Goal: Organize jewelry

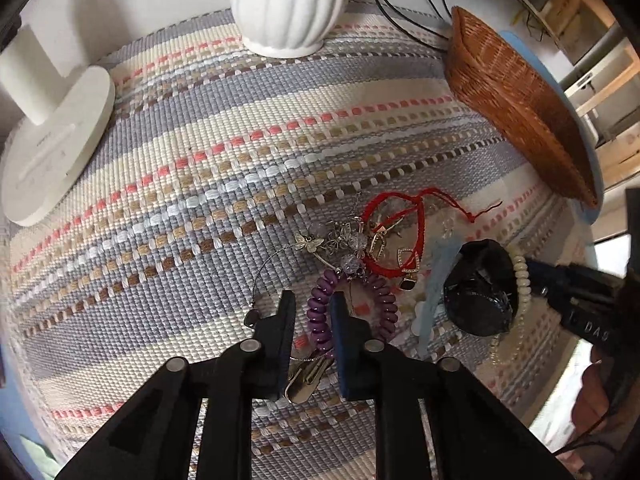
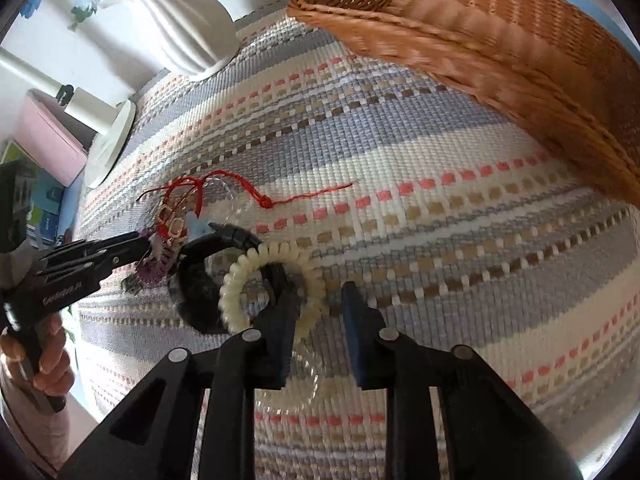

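Observation:
A heap of jewelry lies on the striped woven mat (image 1: pixel 200 152): a purple spiral band (image 1: pixel 320 312), a red cord bracelet (image 1: pixel 394 216), a silver butterfly chain (image 1: pixel 310 243), a black hair claw (image 1: pixel 478 292) and a cream spiral band (image 2: pixel 240 276). My left gripper (image 1: pixel 312 308) is open, its fingers straddling one side of the purple band. My right gripper (image 2: pixel 316 300) is open; its left finger (image 2: pixel 280 308) pokes through the cream band. A clear spiral band (image 2: pixel 298 384) lies under it. The wicker basket (image 2: pixel 500 52) stands at the far right.
A white ribbed vase (image 1: pixel 286 4) stands at the back of the mat. A white round stand (image 1: pixel 52 136) sits at the left. A black cord (image 1: pixel 404 8) lies behind the basket. A silver hair clip (image 1: pixel 304 380) lies under the left gripper.

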A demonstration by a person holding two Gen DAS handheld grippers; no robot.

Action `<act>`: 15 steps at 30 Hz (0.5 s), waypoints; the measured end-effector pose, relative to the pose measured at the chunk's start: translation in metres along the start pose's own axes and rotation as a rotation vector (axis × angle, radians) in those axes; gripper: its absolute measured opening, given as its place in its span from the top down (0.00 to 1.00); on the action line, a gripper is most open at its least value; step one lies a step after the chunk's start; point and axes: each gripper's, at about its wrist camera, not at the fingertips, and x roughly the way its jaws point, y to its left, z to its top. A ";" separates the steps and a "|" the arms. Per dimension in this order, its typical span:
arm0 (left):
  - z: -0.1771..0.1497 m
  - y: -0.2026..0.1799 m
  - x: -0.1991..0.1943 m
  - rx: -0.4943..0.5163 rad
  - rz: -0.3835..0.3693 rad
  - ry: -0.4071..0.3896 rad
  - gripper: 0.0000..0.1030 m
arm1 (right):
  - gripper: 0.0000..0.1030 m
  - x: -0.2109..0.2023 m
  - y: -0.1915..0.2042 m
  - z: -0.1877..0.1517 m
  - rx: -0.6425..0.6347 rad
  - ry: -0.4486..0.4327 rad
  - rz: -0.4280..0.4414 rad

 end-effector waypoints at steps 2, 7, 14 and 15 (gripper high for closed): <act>-0.001 -0.008 0.000 0.014 0.041 -0.017 0.90 | 0.88 0.001 0.007 0.003 -0.037 -0.006 -0.044; -0.007 -0.021 -0.023 -0.001 0.121 -0.125 0.90 | 0.88 -0.013 0.015 0.000 -0.091 -0.061 -0.117; -0.024 0.001 -0.068 -0.124 0.124 -0.155 0.90 | 0.88 -0.054 0.012 -0.006 -0.129 -0.175 -0.299; -0.032 0.008 -0.070 -0.164 0.124 -0.146 0.90 | 0.88 -0.057 0.012 -0.006 -0.129 -0.181 -0.309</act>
